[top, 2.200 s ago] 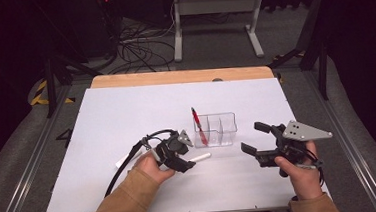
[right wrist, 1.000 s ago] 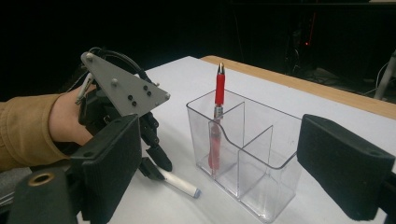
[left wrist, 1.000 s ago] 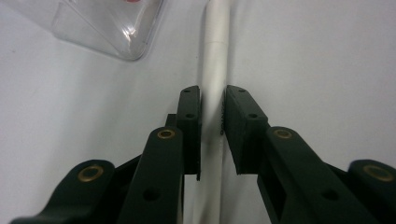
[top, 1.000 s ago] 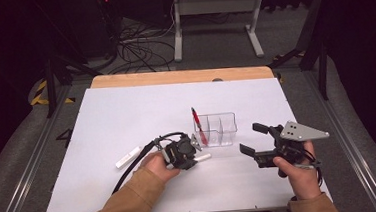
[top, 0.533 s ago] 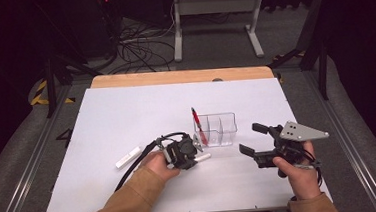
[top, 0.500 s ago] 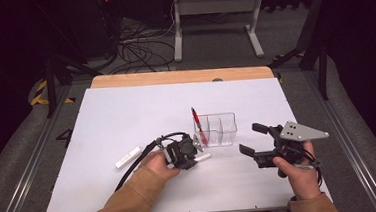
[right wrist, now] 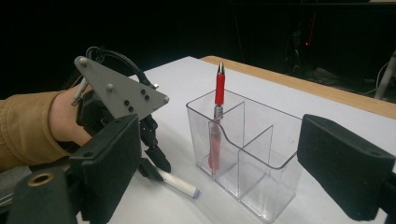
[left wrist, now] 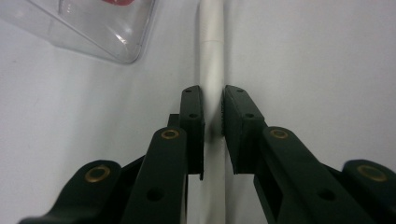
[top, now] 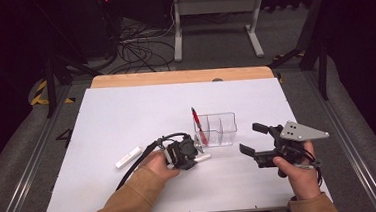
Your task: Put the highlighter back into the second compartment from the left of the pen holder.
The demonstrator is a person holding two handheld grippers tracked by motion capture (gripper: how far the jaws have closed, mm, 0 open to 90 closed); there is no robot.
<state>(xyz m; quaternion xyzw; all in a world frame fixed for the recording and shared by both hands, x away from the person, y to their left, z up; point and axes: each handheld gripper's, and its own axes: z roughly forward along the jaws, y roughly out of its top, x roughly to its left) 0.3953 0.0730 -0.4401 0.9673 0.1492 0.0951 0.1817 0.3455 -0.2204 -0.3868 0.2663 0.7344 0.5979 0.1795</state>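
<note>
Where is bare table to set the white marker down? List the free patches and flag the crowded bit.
Free: the far half of the white table, behind the clear organizer, and the left side beyond the white eraser. Crowded: the near centre, where the left gripper pinches the white marker beside the organizer, with the right gripper close by.

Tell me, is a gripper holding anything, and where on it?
The left gripper is shut on the white pen, around its middle, on the table. The right gripper holds nothing.
</note>
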